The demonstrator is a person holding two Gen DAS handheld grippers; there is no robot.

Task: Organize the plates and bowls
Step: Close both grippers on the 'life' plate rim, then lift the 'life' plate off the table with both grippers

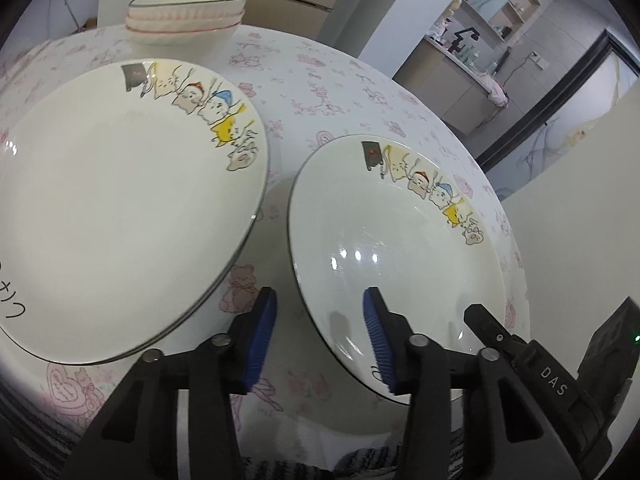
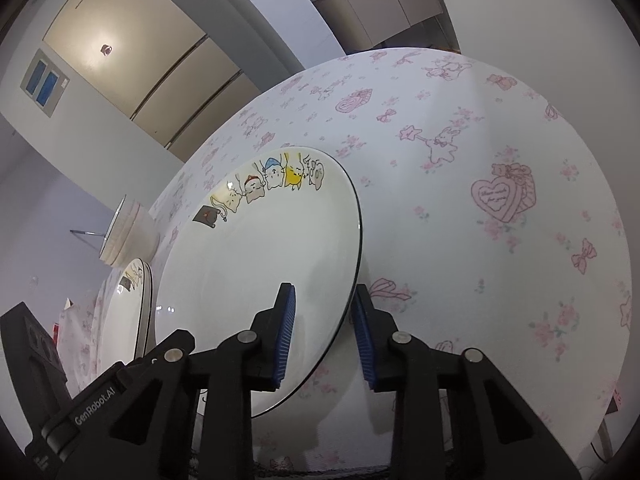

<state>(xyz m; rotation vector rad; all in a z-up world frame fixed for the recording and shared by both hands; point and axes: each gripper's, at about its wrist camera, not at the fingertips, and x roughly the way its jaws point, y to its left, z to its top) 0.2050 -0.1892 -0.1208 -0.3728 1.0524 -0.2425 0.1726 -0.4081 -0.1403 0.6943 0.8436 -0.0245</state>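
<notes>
A white plate (image 1: 400, 240) with a cartoon border lies at the near right of the table. Its near-left rim runs between the blue pads of my left gripper (image 1: 320, 340), which stands open with bare cloth showing beside the rim. One of my right gripper's fingers (image 1: 486, 322) reaches over the plate's near-right rim. In the right wrist view the same plate (image 2: 260, 260) has its rim between the pads of my right gripper (image 2: 325, 332), one pad over the plate and one just outside it, not visibly pressing. Left of it sits a larger-looking plate (image 1: 120, 208), seen as two stacked plates (image 2: 136, 300).
Stacked white bowls (image 1: 186, 16) stand at the far side of the round table (image 1: 340, 92), which wears a pink-print cloth (image 2: 480, 140). Its near edge lies just under both grippers. Cabinet doors (image 2: 132, 60) and a counter (image 1: 460, 72) stand beyond the table.
</notes>
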